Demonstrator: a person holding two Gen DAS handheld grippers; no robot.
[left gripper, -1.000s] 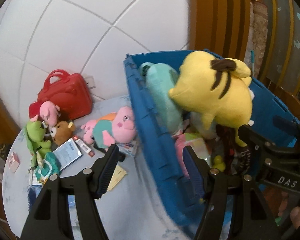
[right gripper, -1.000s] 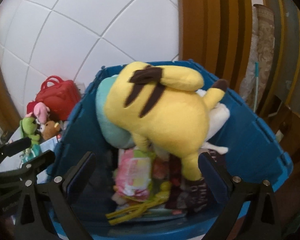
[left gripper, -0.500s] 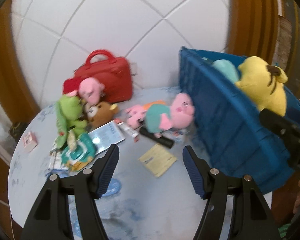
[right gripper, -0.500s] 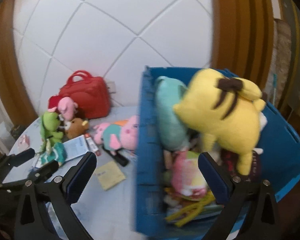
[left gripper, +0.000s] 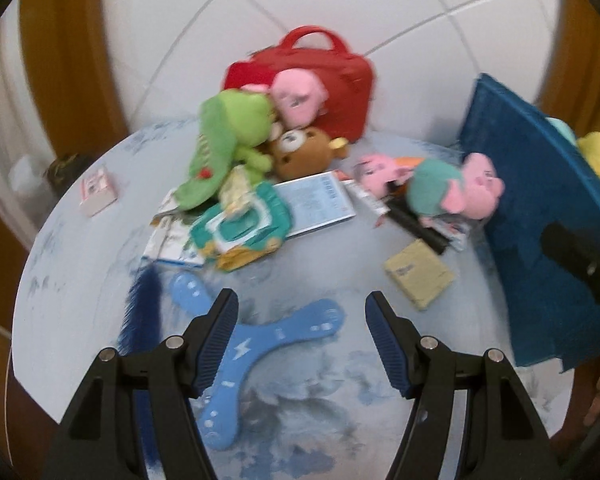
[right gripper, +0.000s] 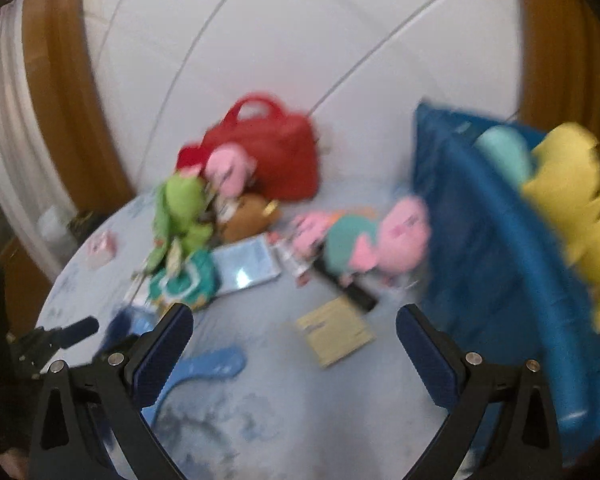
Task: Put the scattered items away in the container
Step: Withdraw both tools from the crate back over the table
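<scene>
Both my grippers are empty and spread apart: the left gripper hangs with its jaws wide over the blue three-armed boomerang toy on the counter, and the right gripper stands just as wide above bare counter near the yellow notepad. Neither touches anything.

The task looks partly done, by my judgement. The blue container sits at the right edge of the counter and already holds a yellow plush and a teal plush, both rising above its rim; what lies under them I cannot see from here.

Plenty is left outside. At the back stands a red bag, with a pink plush, a green frog plush and a brown bear plush heaped against it. In front of them lie a pack of wet wipes, a pale blue booklet and some loose papers. A pig plush in a teal dress lies just beside the container wall, with a dark stick-like thing under it. A small pink box sits well apart on the left, and a dark blue feather lies next to the boomerang toy.

The boomerang toy seems the likeliest next pick, being right under my left gripper.
</scene>
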